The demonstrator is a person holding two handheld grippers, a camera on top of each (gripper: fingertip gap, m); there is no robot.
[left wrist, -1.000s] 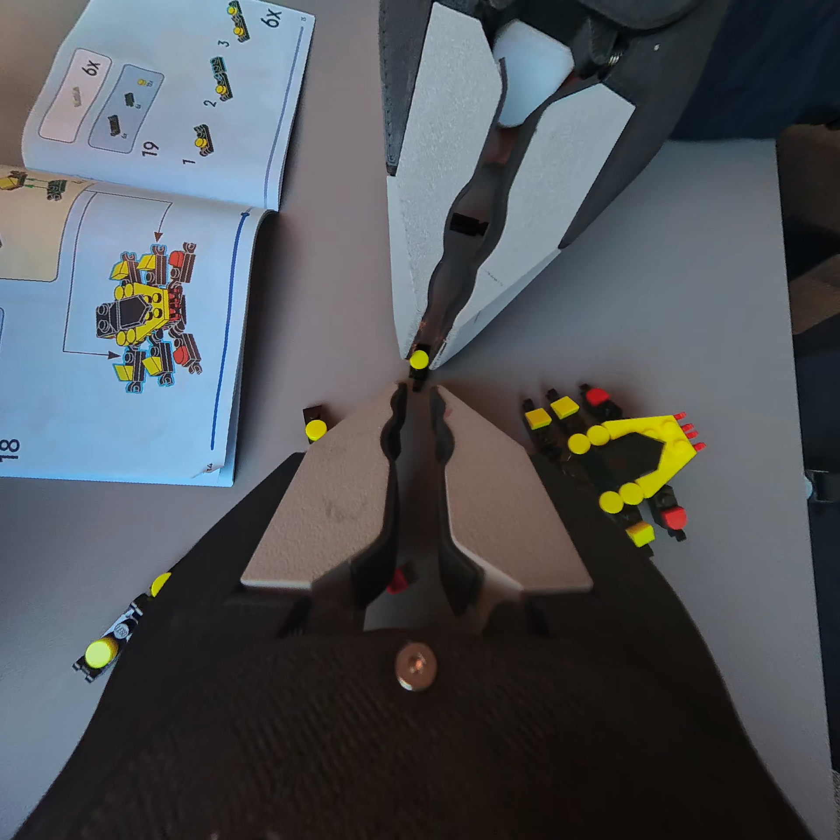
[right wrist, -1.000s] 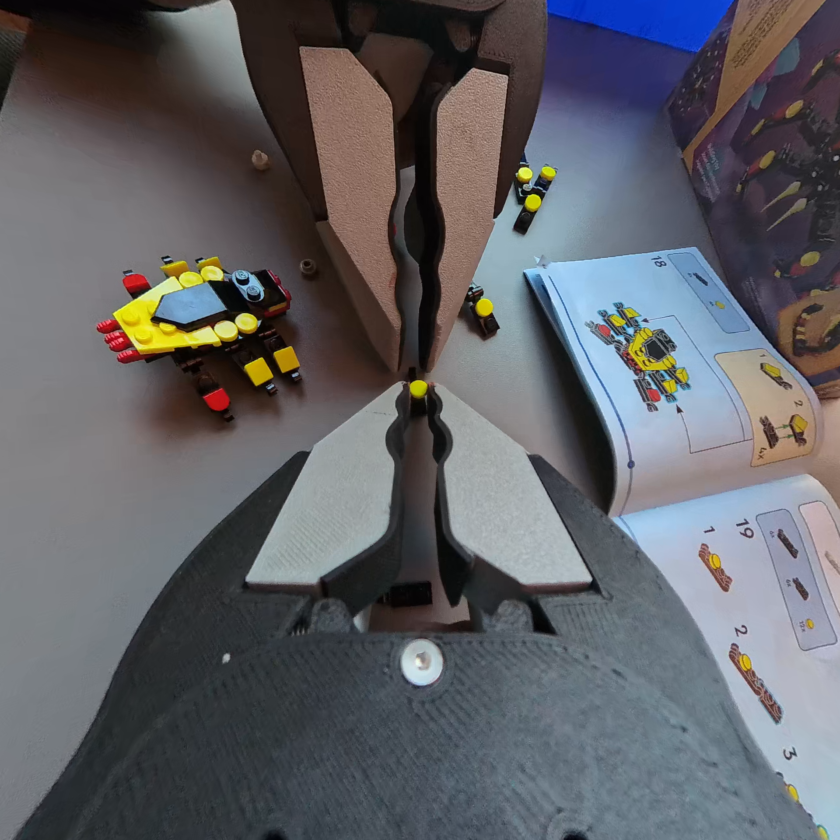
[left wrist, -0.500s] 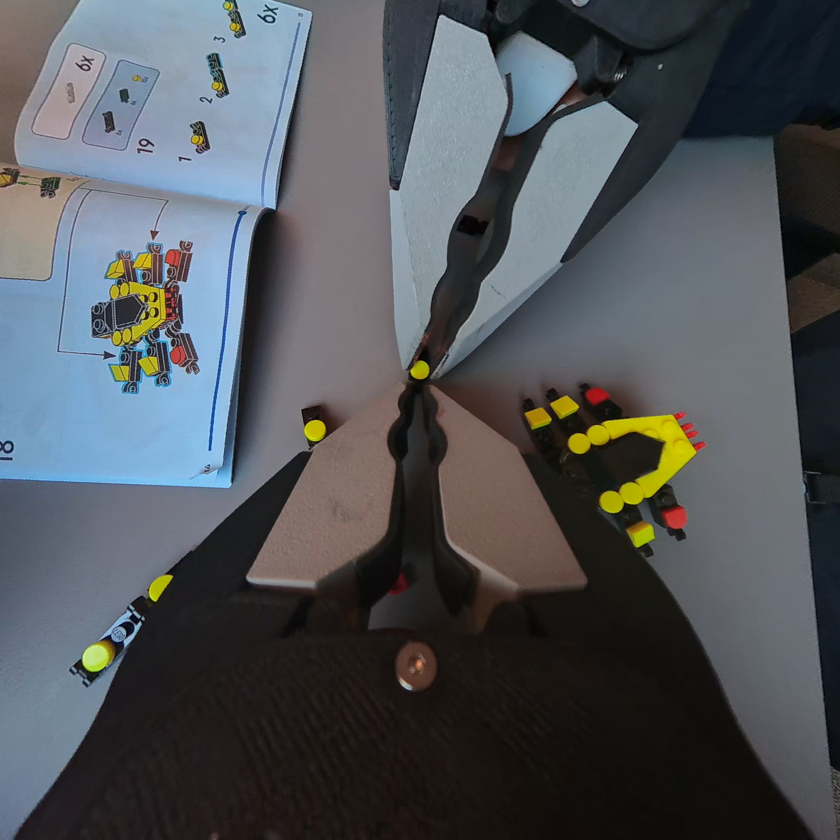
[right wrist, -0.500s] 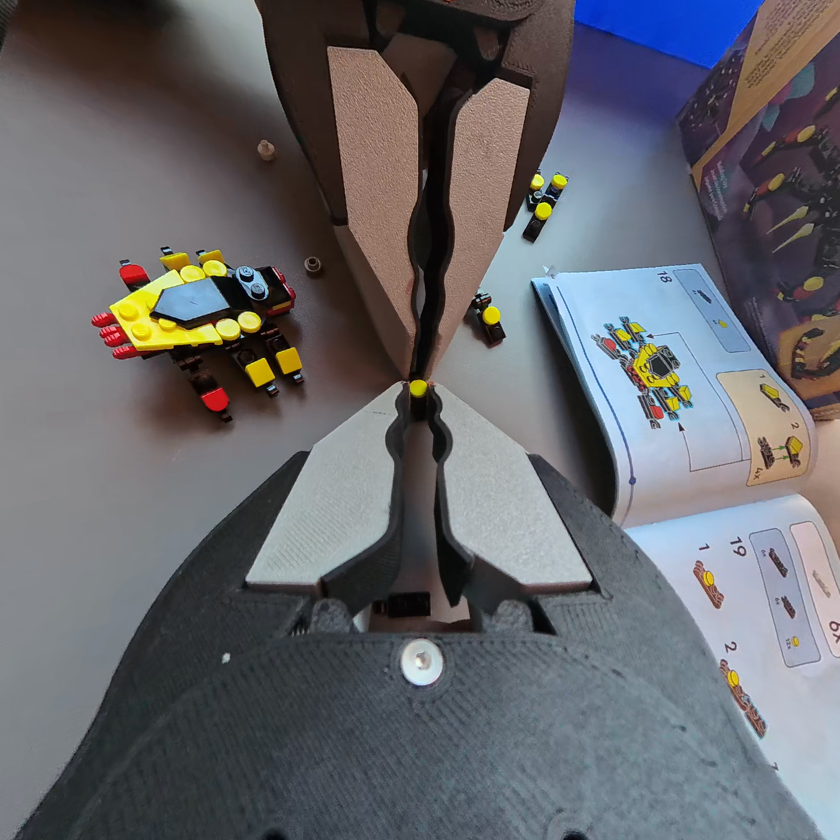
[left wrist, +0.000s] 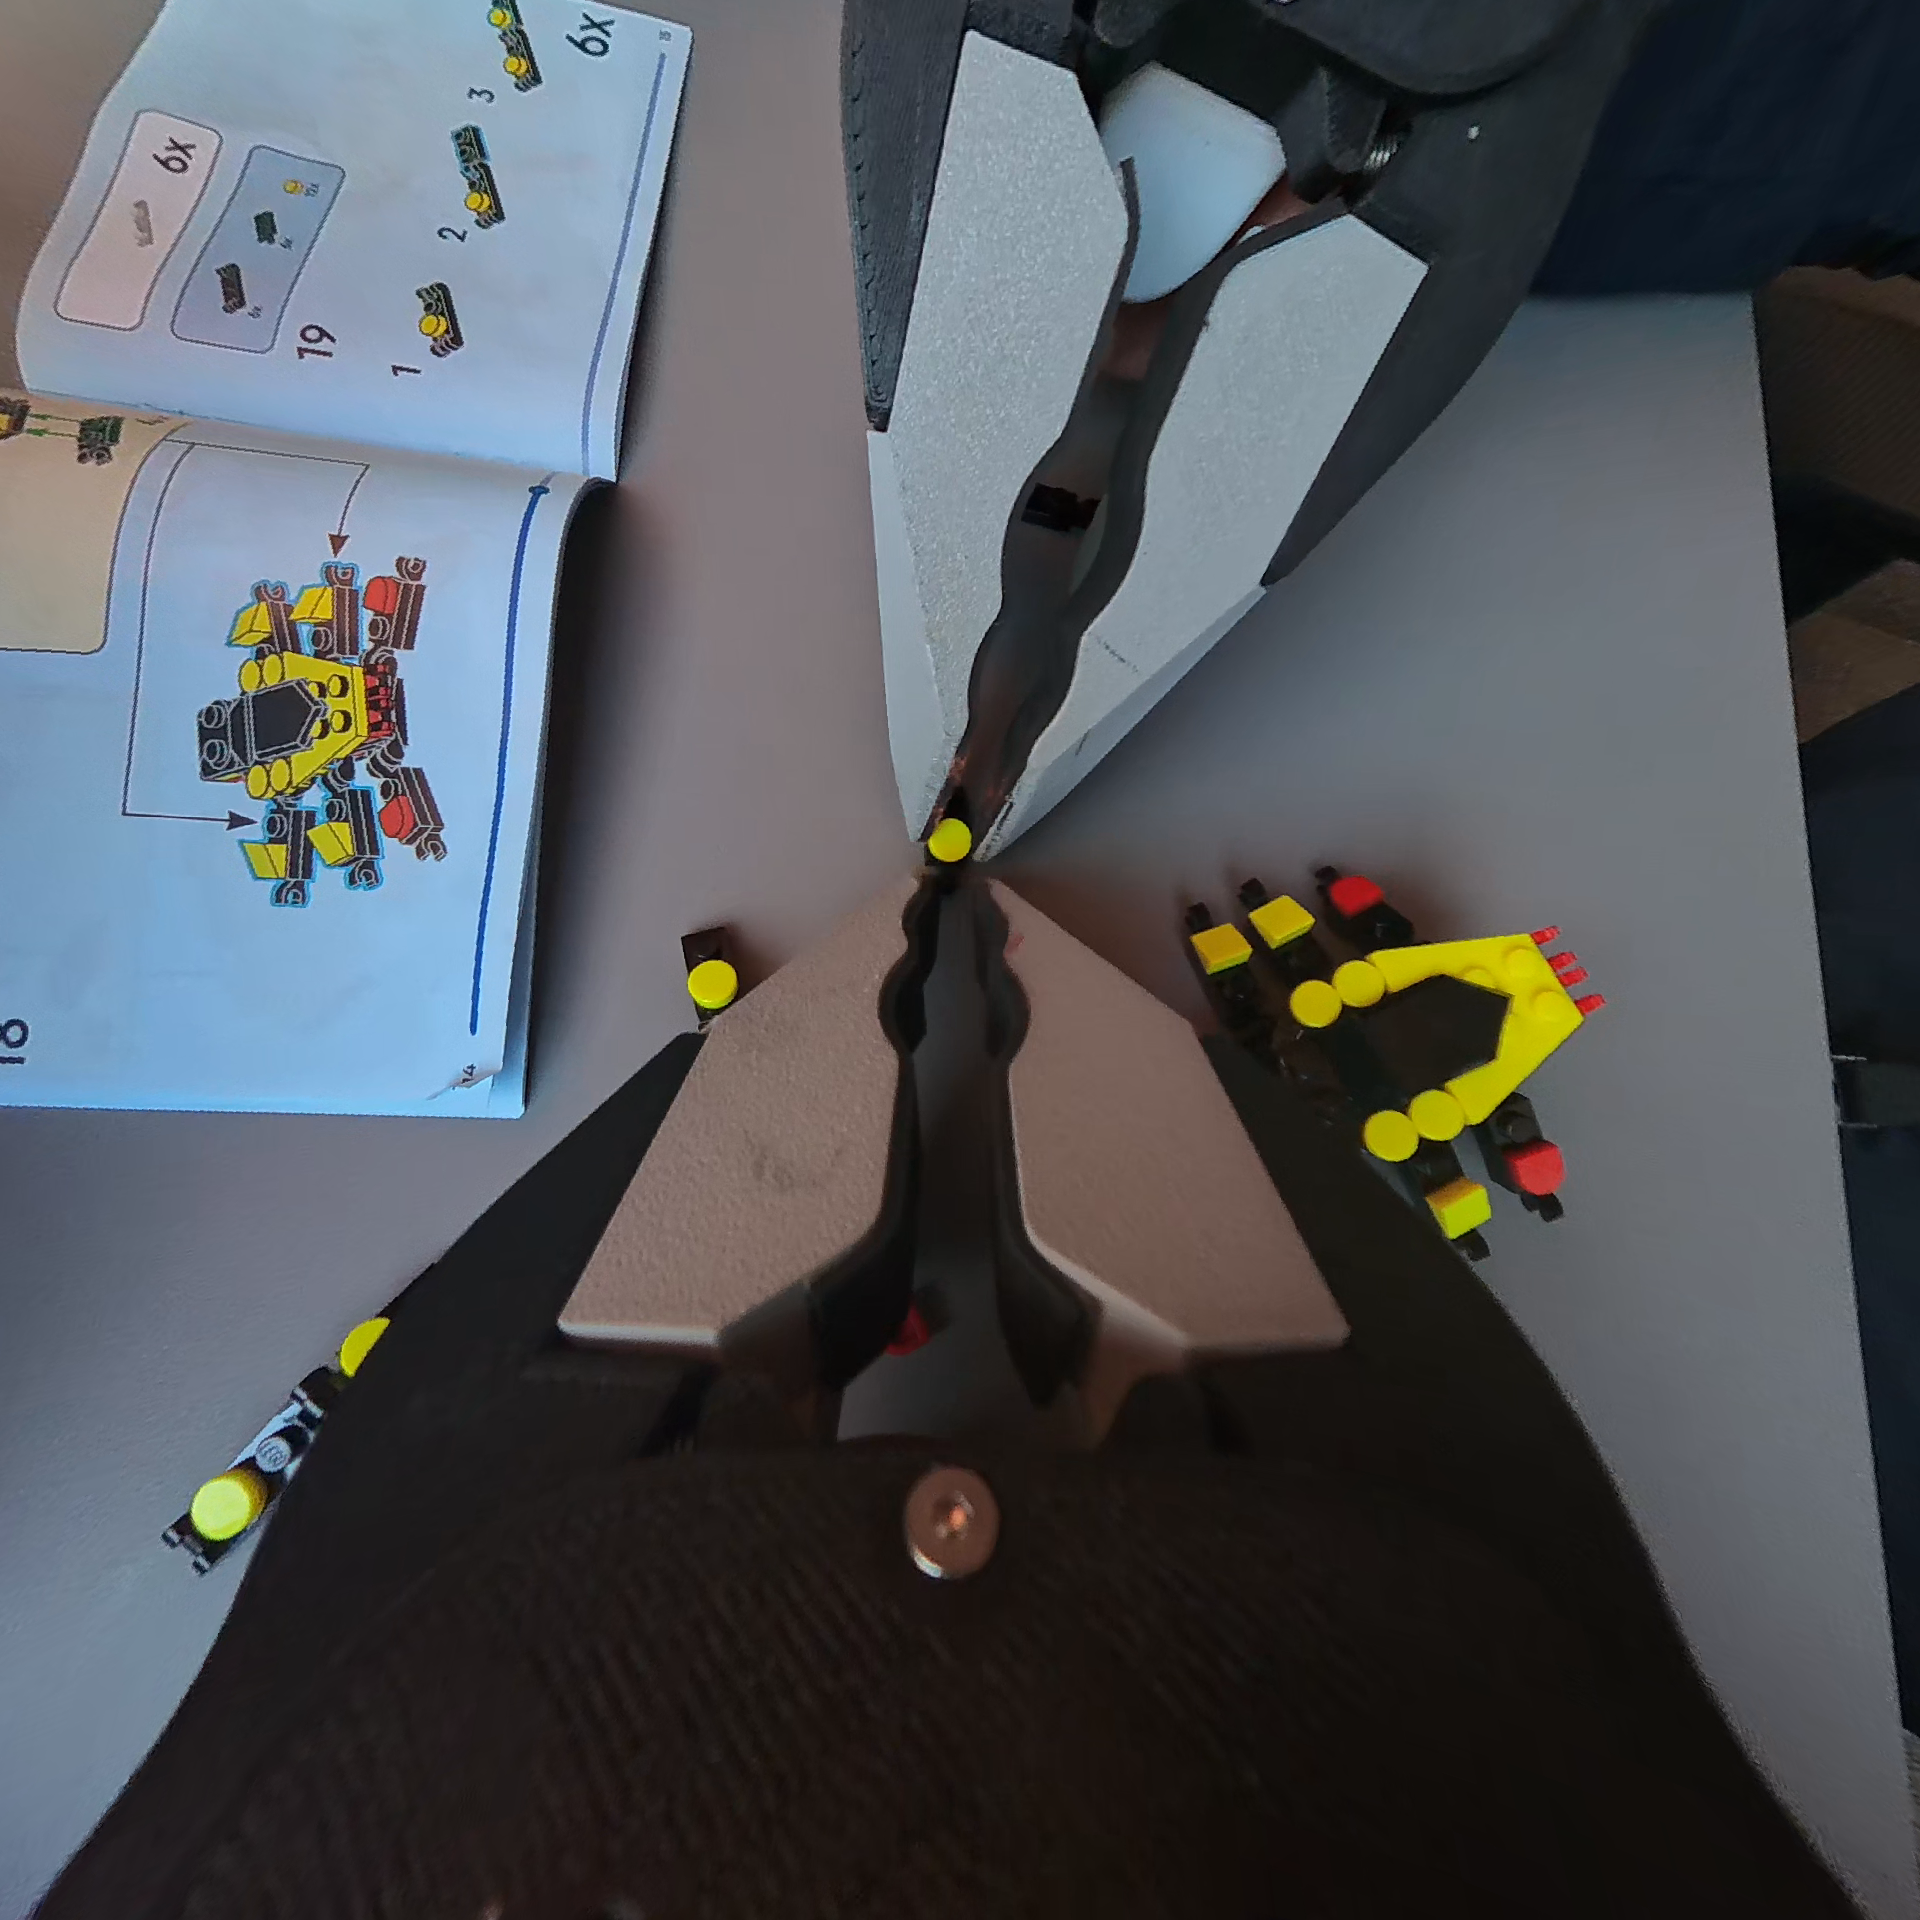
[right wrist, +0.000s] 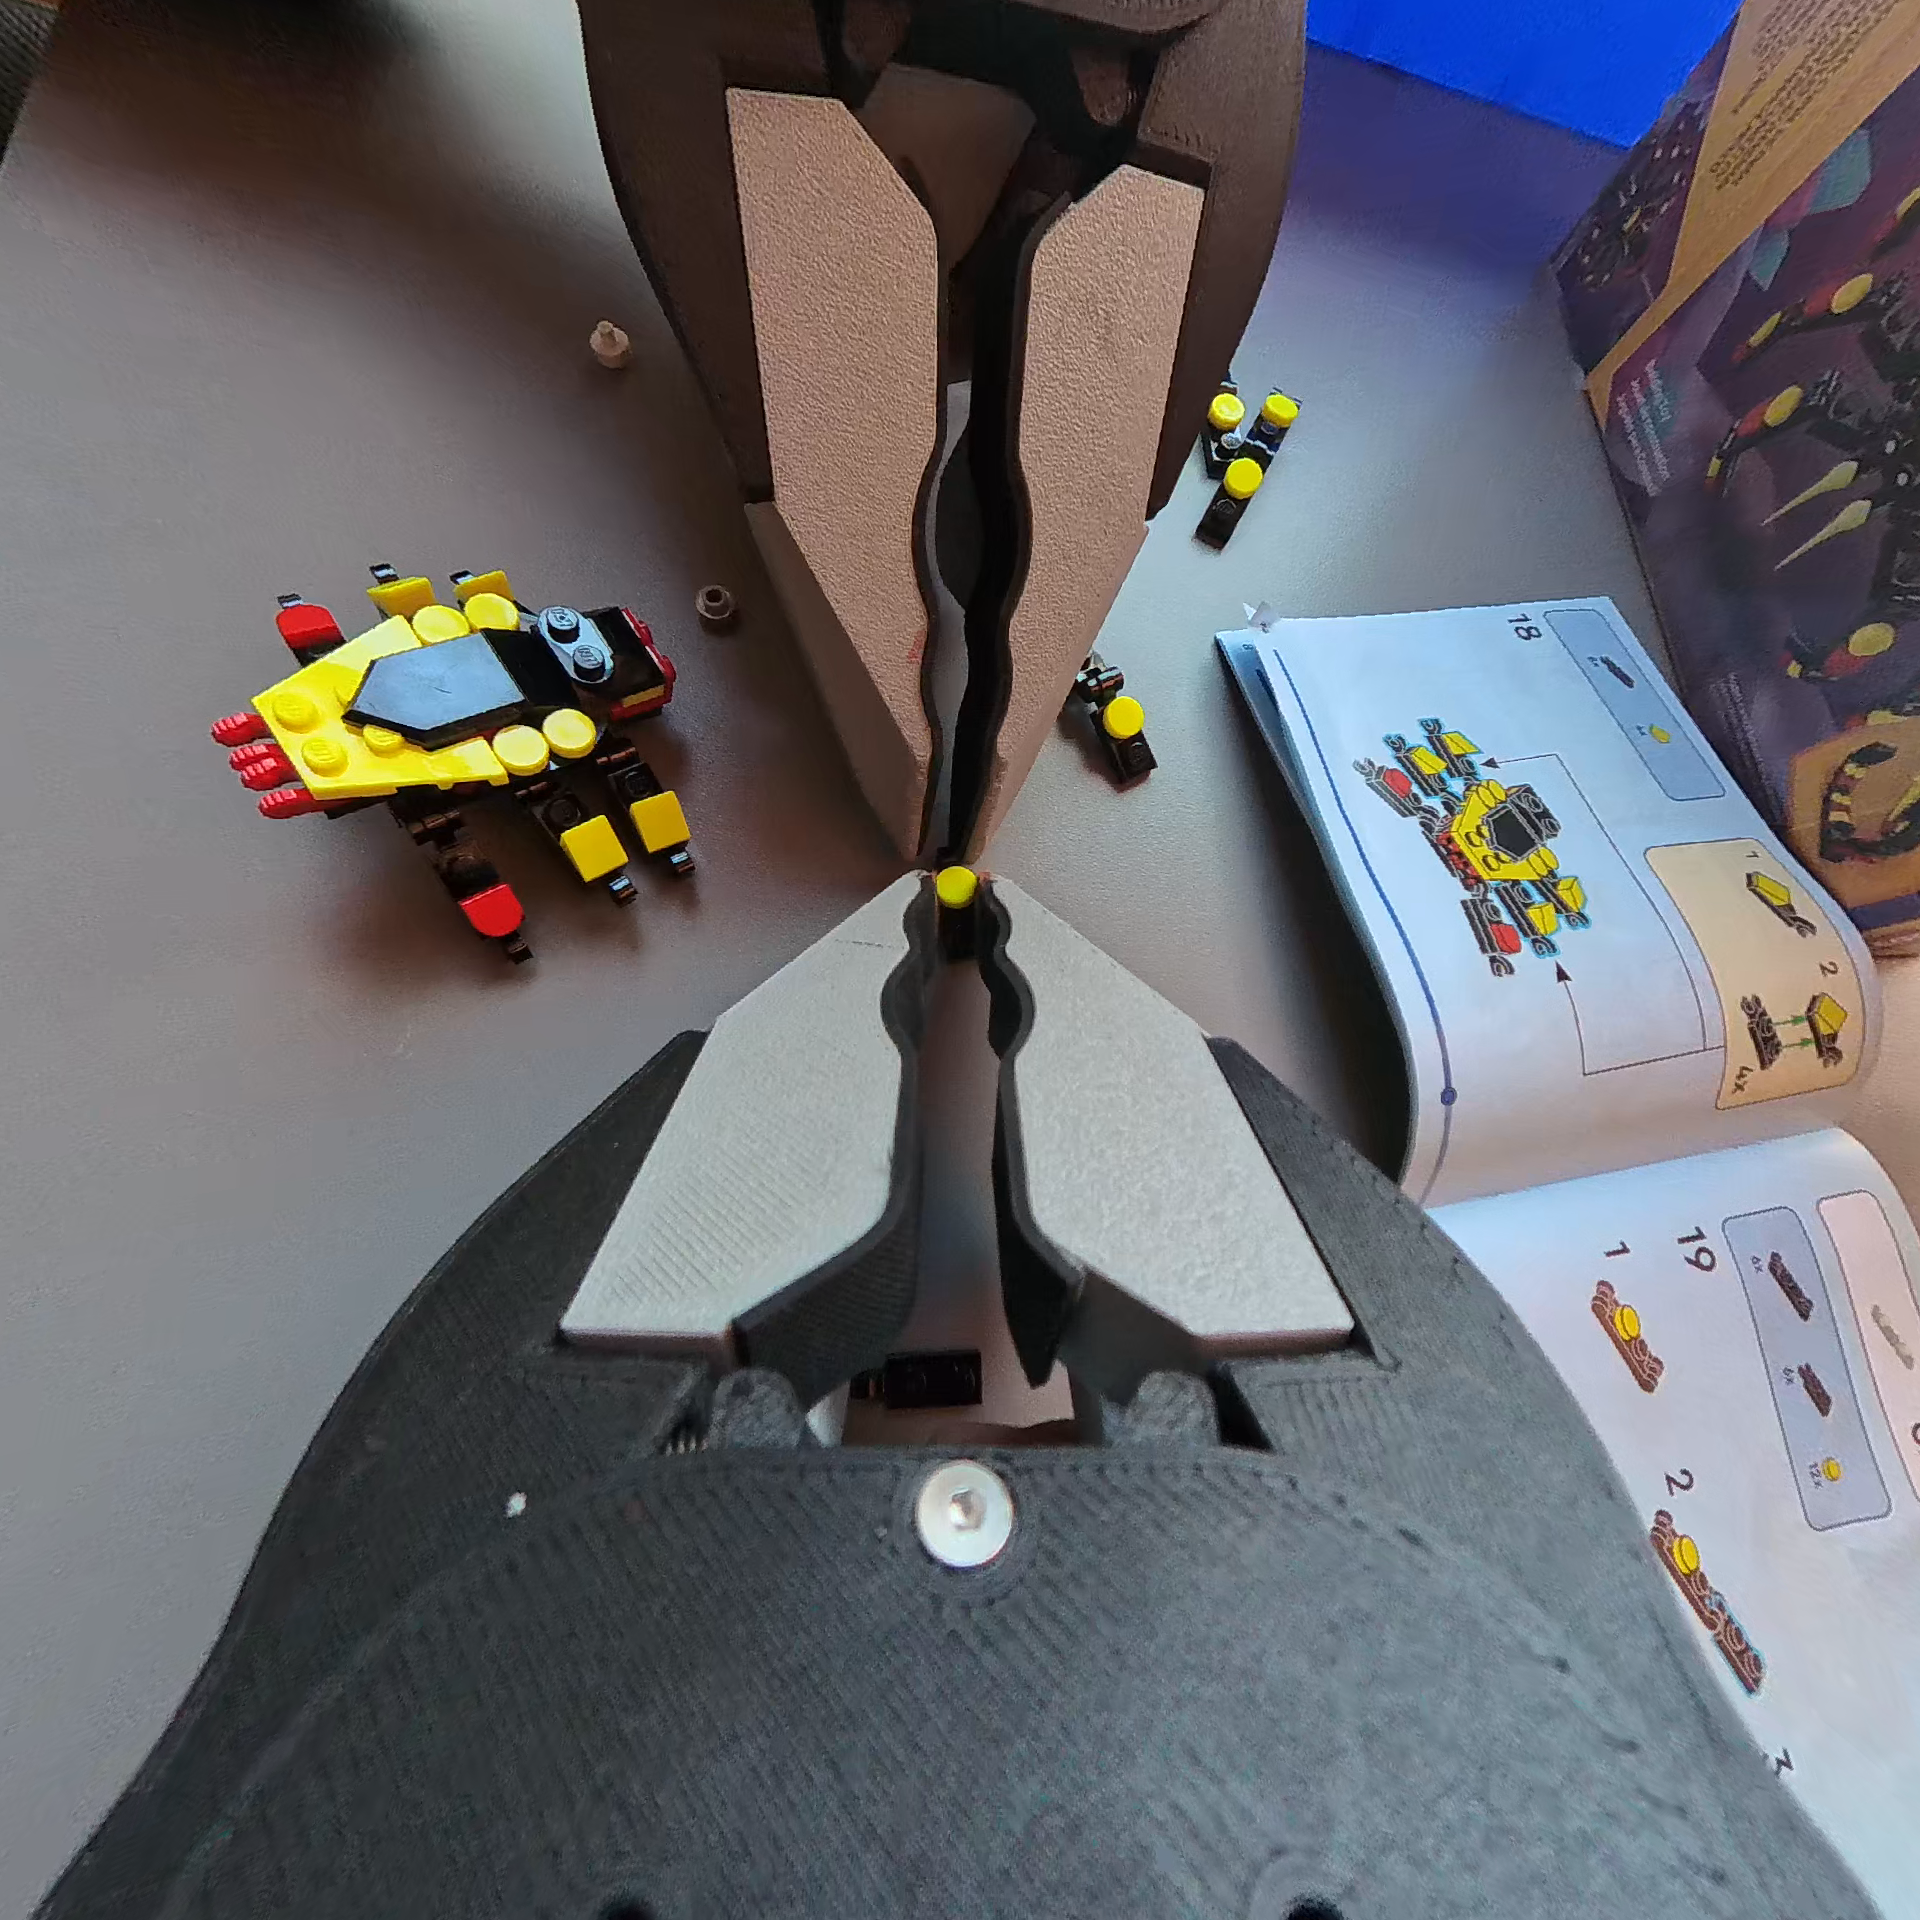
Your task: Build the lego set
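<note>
A small black leg piece with a yellow round stud is held between the two grippers, which meet tip to tip above the table. My right gripper is shut on it, stud at its tips. My left gripper is shut on the black end facing it. In the left wrist view the right gripper comes in from the top; in the right wrist view the left gripper does. The yellow, black and red spider body lies on the table beside them; it also shows in the right wrist view.
The open instruction booklet lies on the other side. Loose black-and-yellow leg pieces lie about. The set's box stands beyond the booklet. Two tiny grey studs lie near the body.
My left gripper's fingers were slightly apart a second ago and have shut on the black end of the piece. The right gripper has kept its hold.
</note>
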